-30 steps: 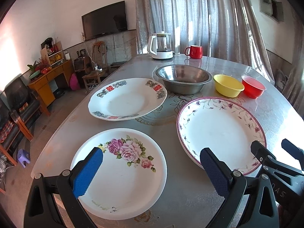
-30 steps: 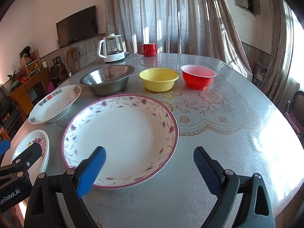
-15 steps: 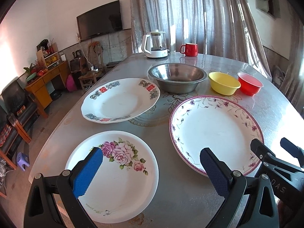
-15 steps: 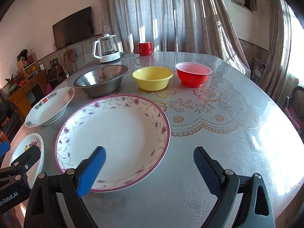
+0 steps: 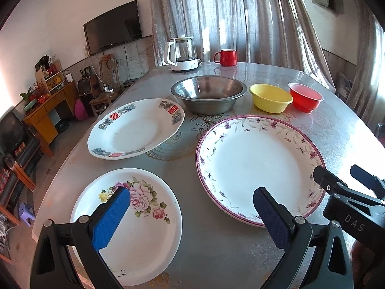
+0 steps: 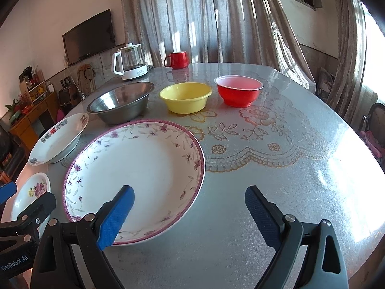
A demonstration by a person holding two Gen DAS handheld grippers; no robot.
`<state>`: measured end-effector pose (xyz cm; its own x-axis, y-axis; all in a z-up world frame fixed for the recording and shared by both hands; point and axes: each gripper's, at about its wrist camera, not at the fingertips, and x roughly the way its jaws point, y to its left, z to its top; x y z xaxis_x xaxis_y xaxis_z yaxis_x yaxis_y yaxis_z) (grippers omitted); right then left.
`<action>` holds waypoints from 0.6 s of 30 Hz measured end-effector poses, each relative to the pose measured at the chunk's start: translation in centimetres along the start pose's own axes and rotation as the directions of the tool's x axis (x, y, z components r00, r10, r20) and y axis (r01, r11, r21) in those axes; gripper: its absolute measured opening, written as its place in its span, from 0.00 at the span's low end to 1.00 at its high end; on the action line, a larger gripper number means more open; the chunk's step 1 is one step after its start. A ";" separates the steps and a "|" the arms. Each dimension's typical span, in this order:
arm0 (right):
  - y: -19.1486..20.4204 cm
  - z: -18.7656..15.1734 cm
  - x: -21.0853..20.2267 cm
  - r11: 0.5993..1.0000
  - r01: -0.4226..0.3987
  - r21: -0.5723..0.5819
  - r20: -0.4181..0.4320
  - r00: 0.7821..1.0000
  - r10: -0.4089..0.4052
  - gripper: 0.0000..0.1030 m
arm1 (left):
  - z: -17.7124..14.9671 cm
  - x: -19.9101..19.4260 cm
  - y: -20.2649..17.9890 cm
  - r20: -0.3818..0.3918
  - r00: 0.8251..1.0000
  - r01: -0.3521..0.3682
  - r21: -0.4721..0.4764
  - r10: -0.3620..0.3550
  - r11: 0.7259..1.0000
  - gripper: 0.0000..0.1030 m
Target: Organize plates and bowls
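Three plates lie on the table: a small rose plate (image 5: pixel 134 219) near the front left, a red-and-blue patterned plate (image 5: pixel 134 132) behind it, and a large purple-rimmed plate (image 5: pixel 259 163) (image 6: pixel 134 173) to the right. Behind them stand a steel bowl (image 5: pixel 209 94) (image 6: pixel 120 103), a yellow bowl (image 5: pixel 270 97) (image 6: pixel 186 97) and a red bowl (image 5: pixel 305 96) (image 6: pixel 238 90). My left gripper (image 5: pixel 190 216) is open above the gap between the rose plate and the large plate. My right gripper (image 6: pixel 189 216) is open over the large plate's near right rim. Neither holds anything.
A white kettle (image 5: pixel 182 54) and a red mug (image 5: pixel 226 57) stand at the table's far end (image 6: pixel 240 69). The right half of the table (image 6: pixel 288 168) shows only the patterned cloth. Curtains hang behind; furniture lines the left wall.
Both grippers have drifted back and slightly right, so the plates sit a little further left and lower in view. Both stay open; no dish has moved.
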<state>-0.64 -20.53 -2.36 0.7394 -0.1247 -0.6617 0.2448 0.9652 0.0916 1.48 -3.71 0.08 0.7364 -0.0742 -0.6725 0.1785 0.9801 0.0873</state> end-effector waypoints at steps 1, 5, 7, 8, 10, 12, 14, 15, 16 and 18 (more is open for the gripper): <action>-0.3 0.1 0.1 1.000 -0.007 0.006 -0.005 1.000 0.007 0.91 | 0.1 0.1 -0.1 -0.002 1.000 0.003 0.002 -0.003 1.000 1.00; -1.7 0.4 0.7 0.999 -0.029 0.036 -0.033 0.999 0.030 0.87 | 0.6 0.7 -0.2 -0.037 0.996 0.076 -0.001 -0.076 0.997 1.00; -2.5 0.6 1.0 0.997 -0.044 0.058 -0.050 0.998 0.047 0.83 | 1.0 1.2 0.1 -0.062 0.982 0.180 -0.022 -0.181 0.984 1.00; -2.8 0.7 1.3 0.997 -0.052 0.064 -0.061 0.997 0.056 0.80 | 1.2 1.5 0.3 -0.071 0.971 0.228 -0.043 -0.230 0.973 1.00; -3.4 0.8 1.9 0.995 -0.071 0.076 -0.088 0.993 0.078 0.66 | 1.8 2.4 0.8 -0.082 0.944 0.309 -0.107 -0.318 0.945 1.00; -4.0 0.9 2.6 0.991 -0.094 0.095 -0.115 0.988 0.105 0.56 | 2.5 3.2 1.7 -0.082 0.928 0.348 -0.166 -0.364 0.923 1.00; -4.3 0.8 3.1 0.987 -0.114 0.112 -0.132 0.983 0.129 0.48 | 3.3 3.7 2.4 -0.088 0.927 0.342 -0.195 -0.364 0.919 1.00; -4.5 0.8 3.3 0.984 -0.127 0.122 -0.137 0.980 0.144 0.47 | 3.7 4.0 2.7 -0.089 0.931 0.331 -0.202 -0.353 0.922 1.00; -4.5 0.9 3.4 0.982 -0.138 0.127 -0.140 0.978 0.155 0.45 | 4.0 4.3 3.1 -0.090 0.935 0.320 -0.207 -0.344 0.925 0.99; -4.5 0.9 3.5 0.980 -0.149 0.129 -0.144 0.975 0.167 0.43 | 4.6 5.0 3.7 -0.102 0.933 0.315 -0.227 -0.345 0.921 0.95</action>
<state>1.46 -25.53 -4.43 0.6721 0.0730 -0.7368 0.2103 0.9353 0.2844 8.81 -1.30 0.47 0.5590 -0.3883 -0.7327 0.2485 0.9214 -0.2987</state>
